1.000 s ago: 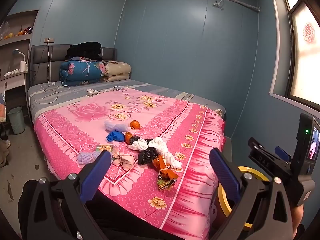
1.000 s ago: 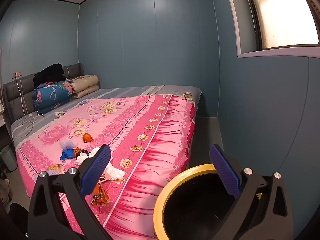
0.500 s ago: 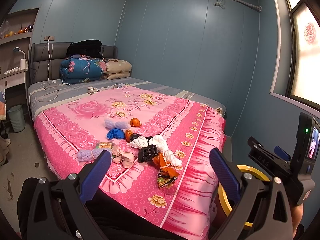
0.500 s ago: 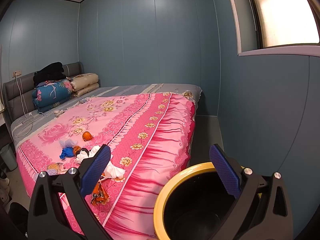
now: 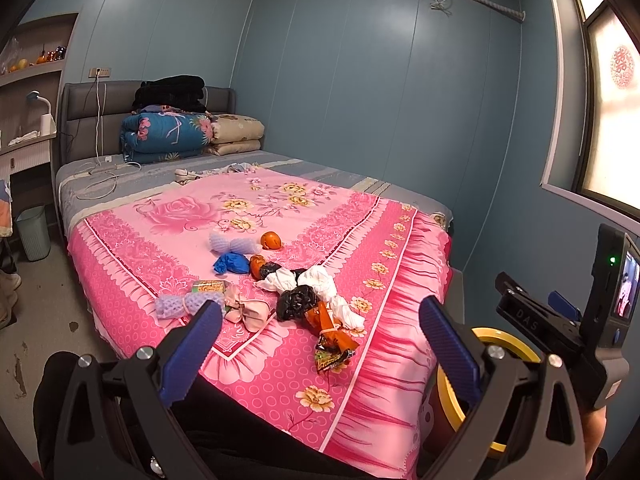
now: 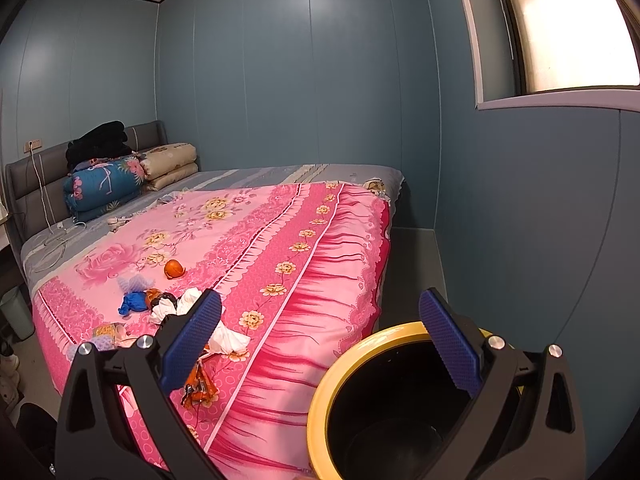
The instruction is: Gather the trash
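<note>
Several pieces of trash lie on the pink bedspread (image 5: 168, 232) near its foot: an orange peel (image 5: 271, 240), a blue wad (image 5: 231, 263), white bags (image 5: 320, 282), a black bag (image 5: 298, 302), orange wrappers (image 5: 332, 338), purple foam nets (image 5: 188, 304). The trash also shows in the right wrist view (image 6: 176, 304). My left gripper (image 5: 320, 354) is open and empty, held before the bed's foot. My right gripper (image 6: 320, 346) is open and empty, above a black bin with a yellow rim (image 6: 340, 364) on the floor beside the bed.
Folded quilts (image 5: 168, 136) and cables (image 5: 100, 172) lie at the head of the bed. A green bin (image 5: 34, 232) stands at the left. The blue wall and a window (image 6: 568, 28) are on the right. The right gripper's body (image 5: 560, 320) shows at the left view's right edge.
Both grippers have drifted slightly; the view has tilted a little, and the trash sits a bit higher in the frames. Both stay open and empty.
</note>
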